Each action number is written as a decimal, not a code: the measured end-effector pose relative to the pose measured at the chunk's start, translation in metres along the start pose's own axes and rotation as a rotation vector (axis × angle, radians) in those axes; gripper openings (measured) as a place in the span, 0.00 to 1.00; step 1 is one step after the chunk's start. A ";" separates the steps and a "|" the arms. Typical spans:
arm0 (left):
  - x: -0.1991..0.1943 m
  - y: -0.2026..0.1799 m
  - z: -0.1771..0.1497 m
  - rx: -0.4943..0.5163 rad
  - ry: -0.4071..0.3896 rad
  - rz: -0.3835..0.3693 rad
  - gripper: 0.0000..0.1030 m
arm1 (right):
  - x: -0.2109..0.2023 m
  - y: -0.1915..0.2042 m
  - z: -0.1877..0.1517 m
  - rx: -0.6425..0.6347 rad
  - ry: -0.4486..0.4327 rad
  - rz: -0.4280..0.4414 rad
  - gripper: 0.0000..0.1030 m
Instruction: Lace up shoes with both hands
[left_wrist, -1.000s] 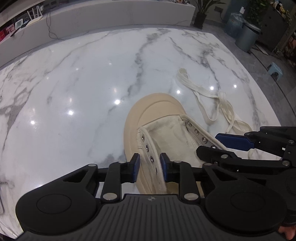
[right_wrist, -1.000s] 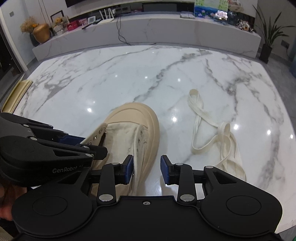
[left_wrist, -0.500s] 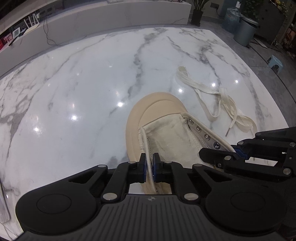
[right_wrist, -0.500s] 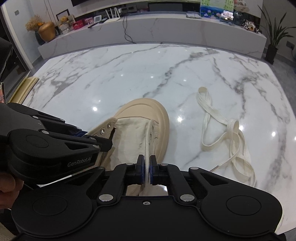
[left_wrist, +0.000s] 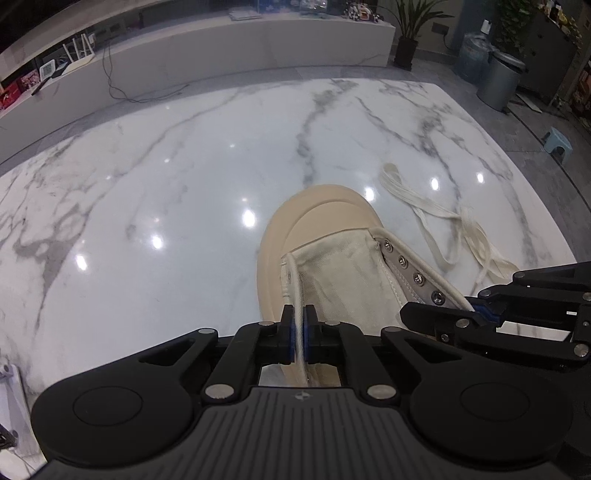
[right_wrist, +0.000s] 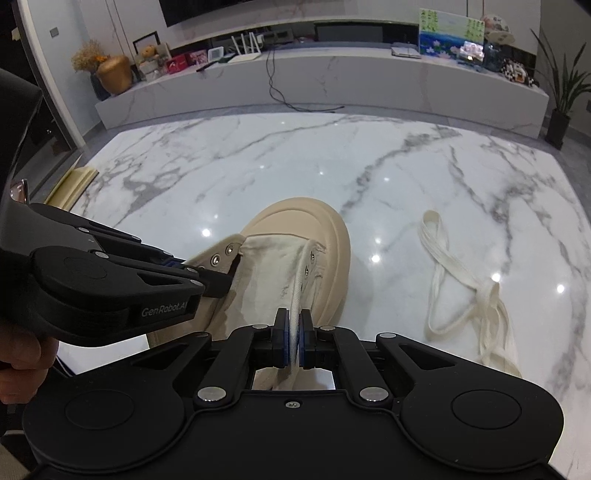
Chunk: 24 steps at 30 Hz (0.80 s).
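My left gripper (left_wrist: 299, 334) had closed from wide onto the left eyelet flap (left_wrist: 293, 284) of the beige canvas shoe (left_wrist: 332, 258); my right gripper (right_wrist: 293, 341) had likewise clamped the right flap (right_wrist: 301, 280). With both flaps pinned, I judged the shoe ready for spreading. The shoelace (right_wrist: 461, 291) lay loose beside the shoe's right side on the glossy marble table (right_wrist: 258, 166); beyond stood a low marble ledge (right_wrist: 332, 81).
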<state>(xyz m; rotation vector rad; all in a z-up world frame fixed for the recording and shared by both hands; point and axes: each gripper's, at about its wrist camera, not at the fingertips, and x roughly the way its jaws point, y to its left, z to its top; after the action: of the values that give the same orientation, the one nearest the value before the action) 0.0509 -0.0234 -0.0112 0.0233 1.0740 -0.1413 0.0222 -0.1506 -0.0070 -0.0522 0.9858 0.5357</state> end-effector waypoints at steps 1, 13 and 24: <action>0.002 0.002 0.002 -0.003 0.002 0.003 0.03 | 0.004 0.001 0.003 0.000 0.004 0.005 0.04; 0.023 0.024 0.011 -0.032 0.039 -0.035 0.03 | 0.032 0.000 0.015 -0.010 0.064 0.018 0.04; 0.022 0.021 0.011 -0.021 0.041 -0.024 0.04 | 0.026 -0.002 0.013 -0.019 0.063 0.027 0.05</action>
<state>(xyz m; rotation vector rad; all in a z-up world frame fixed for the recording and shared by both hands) 0.0735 -0.0053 -0.0261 -0.0060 1.1169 -0.1518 0.0441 -0.1383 -0.0208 -0.0730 1.0442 0.5714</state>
